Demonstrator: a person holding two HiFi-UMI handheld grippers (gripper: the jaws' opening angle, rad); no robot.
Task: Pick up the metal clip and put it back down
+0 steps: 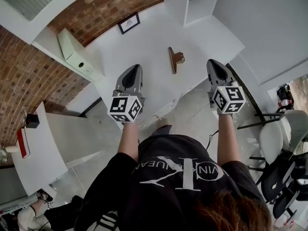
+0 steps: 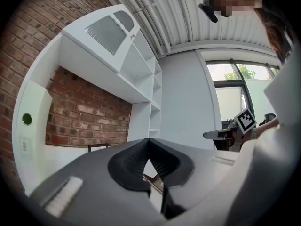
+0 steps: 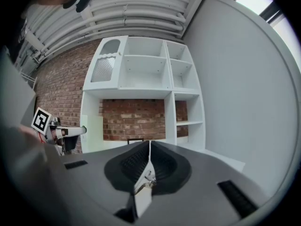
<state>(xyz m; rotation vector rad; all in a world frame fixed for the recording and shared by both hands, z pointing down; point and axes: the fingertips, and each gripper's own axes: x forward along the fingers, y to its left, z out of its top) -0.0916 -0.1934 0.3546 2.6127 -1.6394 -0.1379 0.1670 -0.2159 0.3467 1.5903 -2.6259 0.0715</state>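
2 grippers are hovering side by side above a white table (image 1: 144,42), and both are clenched on nothing: in its own view the left gripper (image 1: 135,69) is showing its ribbed pads meeting at the tip with only a narrow slit below them, and the right gripper (image 1: 213,63) is showing the same, tips pressed together and empty. The metal clip (image 1: 175,59) is lying flat on the table, ahead of the 2 tools and between them, touching neither. Its long bar is pointing roughly away from the person, slightly tilted, with the handle sticking out toward the right gripper's side. From the head view it is sitting about midway, so neither hand is looking clearly nearer, though the handle is favouring the right. Either tool would probably be needing to spread its jaws first, then swing inward and down to straddle the clip across its narrow width. The pickup is not yet begun.
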